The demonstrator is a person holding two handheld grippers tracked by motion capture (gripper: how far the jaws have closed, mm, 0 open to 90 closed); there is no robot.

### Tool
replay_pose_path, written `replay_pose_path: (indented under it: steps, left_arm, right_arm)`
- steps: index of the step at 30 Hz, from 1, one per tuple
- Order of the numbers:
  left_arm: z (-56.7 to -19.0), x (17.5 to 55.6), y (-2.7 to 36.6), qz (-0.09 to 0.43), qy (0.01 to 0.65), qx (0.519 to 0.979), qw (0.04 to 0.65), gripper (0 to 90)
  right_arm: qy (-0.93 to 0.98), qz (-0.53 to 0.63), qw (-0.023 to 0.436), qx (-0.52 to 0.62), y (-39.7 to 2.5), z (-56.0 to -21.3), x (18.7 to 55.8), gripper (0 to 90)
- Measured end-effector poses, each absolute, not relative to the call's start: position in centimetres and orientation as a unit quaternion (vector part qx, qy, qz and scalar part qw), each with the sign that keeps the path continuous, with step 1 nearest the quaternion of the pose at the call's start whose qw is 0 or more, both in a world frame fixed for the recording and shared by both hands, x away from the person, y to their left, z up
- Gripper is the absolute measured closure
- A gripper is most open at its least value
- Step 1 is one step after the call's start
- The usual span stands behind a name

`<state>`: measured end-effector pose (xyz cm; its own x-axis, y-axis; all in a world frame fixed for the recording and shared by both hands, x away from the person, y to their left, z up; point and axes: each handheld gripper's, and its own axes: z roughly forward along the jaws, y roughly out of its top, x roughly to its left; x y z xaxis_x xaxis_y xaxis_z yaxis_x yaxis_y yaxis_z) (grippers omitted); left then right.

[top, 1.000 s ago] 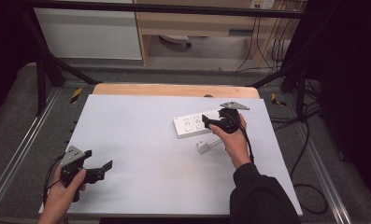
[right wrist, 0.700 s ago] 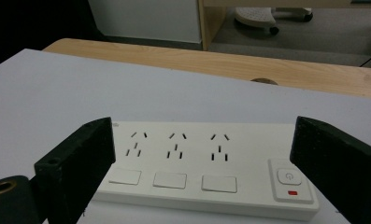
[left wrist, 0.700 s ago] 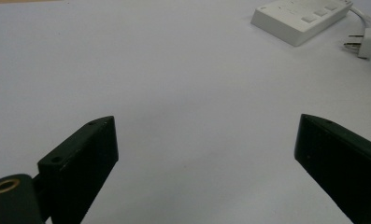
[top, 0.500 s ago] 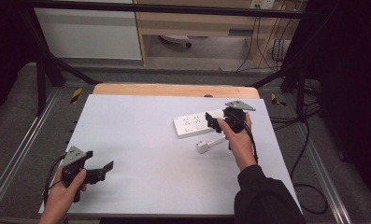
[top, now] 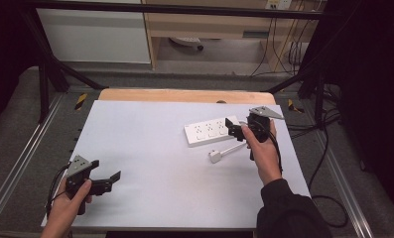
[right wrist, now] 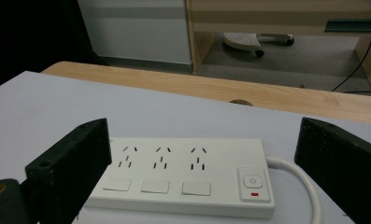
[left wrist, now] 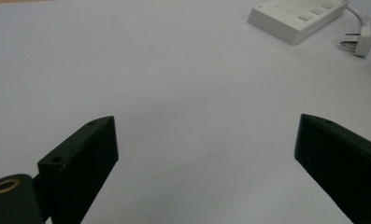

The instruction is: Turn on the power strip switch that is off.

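1. The right gripper (top: 235,130) is hovering at the right end of the white plastic power strip (top: 212,132), which is lying flat on the white table surface (top: 150,144), right of centre. In the right gripper view its jaws are standing wide apart, framing the strip (right wrist: 183,175) with its 3 outlets, 3 rocker switches and a main switch with a red mark.
2. The strip's white plug (top: 215,156) is lying loose just in front of the strip, on its white cable (top: 234,148), unplugged. The cable seems to be looping behind the right hand (top: 264,151), though the hand is hiding that stretch.
3. The left gripper (top: 107,181) is resting well apart from the strip, near the front-left corner of the table, with its jaws spread and nothing between them; in the left gripper view the strip (left wrist: 297,17) and plug (left wrist: 360,39) are sitting far off.
4. What could go wrong, as I judge it: closing on the strip's end could press the main switch or skid the light body across the smooth surface, since nothing is bracing it. Lifting by 1 end could tip the strip and drag the plug, and the cable could snag on the right gripper.
5. The surface is a plain white sheet over a light wooden tabletop (top: 184,95), whose far edge is showing beyond the strip. Black frame bars, a white cabinet (top: 93,34), a wooden desk (top: 209,25), grey carpet and hanging cables are lying beyond that edge.
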<state>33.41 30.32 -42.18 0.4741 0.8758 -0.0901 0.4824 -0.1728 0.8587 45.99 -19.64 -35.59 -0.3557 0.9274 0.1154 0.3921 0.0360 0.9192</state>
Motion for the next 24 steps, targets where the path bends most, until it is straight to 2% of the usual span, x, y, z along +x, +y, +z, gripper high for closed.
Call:
replay_pose_path:
  steps: [10,24]
  left_arm:
    - [-42.2,33.4,30.3,0.221,0.462,0.734,0.446,6.4]
    - [-42.1,33.3,30.2,0.221,0.463,0.735,0.444,6.4]
  right_arm:
    - [0.666,0.491,0.286,0.483,-21.5,-35.4,44.0,4.8]
    - [0.633,0.510,0.295,0.503,-26.3,-36.7,40.1,6.6]
